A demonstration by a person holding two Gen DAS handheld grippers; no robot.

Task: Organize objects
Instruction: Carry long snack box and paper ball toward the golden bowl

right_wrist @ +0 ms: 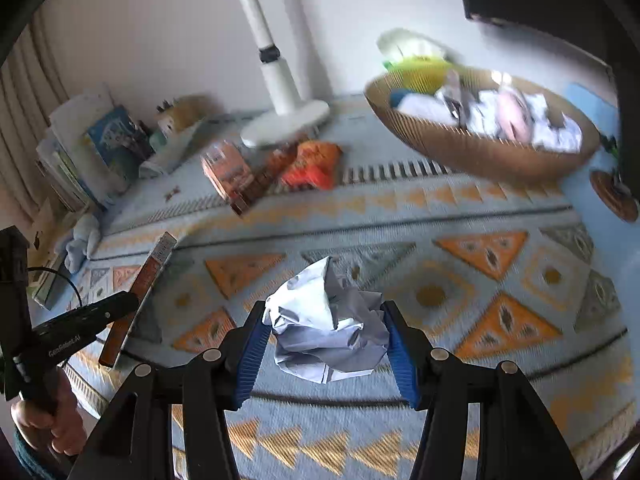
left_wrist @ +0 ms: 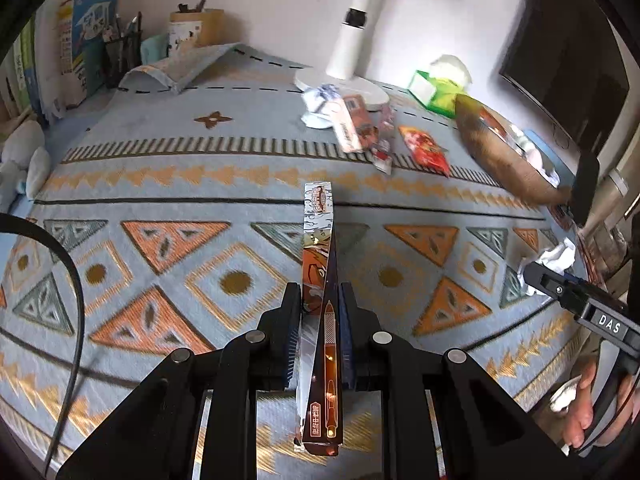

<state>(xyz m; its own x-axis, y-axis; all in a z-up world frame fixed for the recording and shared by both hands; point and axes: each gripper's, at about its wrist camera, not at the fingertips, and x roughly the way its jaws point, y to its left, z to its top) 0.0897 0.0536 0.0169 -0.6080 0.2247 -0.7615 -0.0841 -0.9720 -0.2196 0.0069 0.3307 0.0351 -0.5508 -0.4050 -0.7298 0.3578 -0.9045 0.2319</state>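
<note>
Two grippers hang above the patterned cloth (left_wrist: 160,152). The left gripper (left_wrist: 320,300) is clamped on a long pen box (left_wrist: 320,264), and the right gripper (right_wrist: 326,328) squeezes crumpled paper (right_wrist: 324,320). A basket (right_wrist: 480,156) is at the far right, snack packets (right_wrist: 312,164) near the lamp (right_wrist: 280,80).

Patterned cloth (left_wrist: 168,152) covers the table. Lamp base (right_wrist: 286,122) at 12 o'clock, against the wall. Snack packets (right_wrist: 310,164) just before it. Basket (right_wrist: 480,148) at 2 o'clock, holding crumpled papers (right_wrist: 552,130). Books (left_wrist: 76,48) and pen holder (left_wrist: 124,50) at 10 o'clock. Tissue box (left_wrist: 436,84) behind the basket.
</note>
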